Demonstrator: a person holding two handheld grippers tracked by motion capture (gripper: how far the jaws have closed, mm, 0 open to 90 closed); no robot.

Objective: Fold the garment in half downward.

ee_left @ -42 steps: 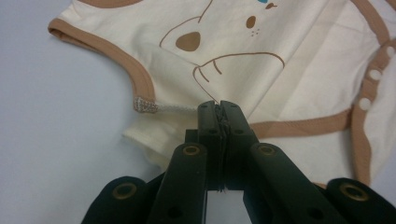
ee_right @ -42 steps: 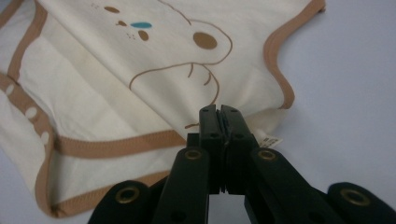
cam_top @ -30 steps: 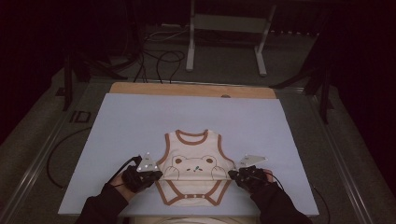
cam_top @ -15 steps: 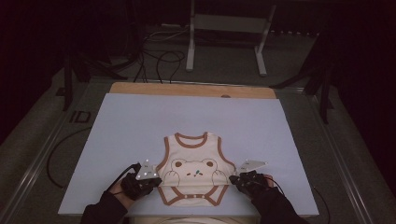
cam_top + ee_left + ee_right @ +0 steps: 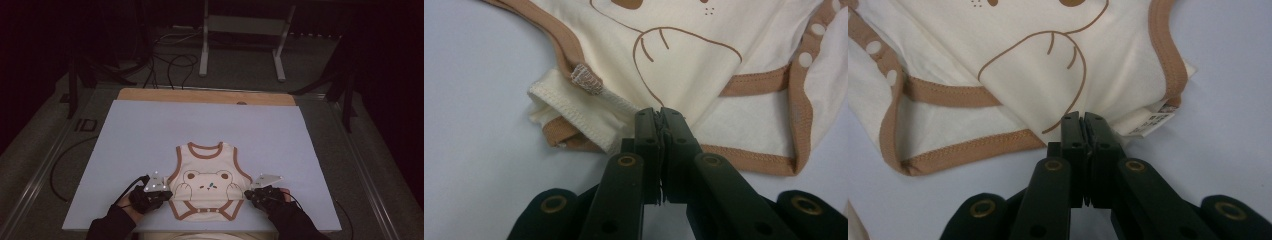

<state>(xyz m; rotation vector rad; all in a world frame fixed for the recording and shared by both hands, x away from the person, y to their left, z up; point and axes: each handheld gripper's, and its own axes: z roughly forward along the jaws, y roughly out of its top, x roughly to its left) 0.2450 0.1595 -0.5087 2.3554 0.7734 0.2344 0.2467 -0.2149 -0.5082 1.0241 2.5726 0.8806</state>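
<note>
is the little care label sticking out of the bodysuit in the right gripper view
Yes, a small white care label pokes out from the bodysuit at its brown-trimmed side edge, just right of the closed jaws.

- The bodysuit (image 5: pixel 209 187) is soft cream knit cloth, matt, with brown ribbed binding and stitched seams; its side label (image 5: pixel 1153 121) looks like woven printed tape.
- The table cover (image 5: pixel 150 135) is smooth, matt, pale blue sheet.
- The board (image 5: pixel 200 96) behind it is bare wood.
- The left gripper (image 5: pixel 660 114) and the right gripper (image 5: pixel 1083 119) are black matt plastic with brass-coloured rivets.
</note>
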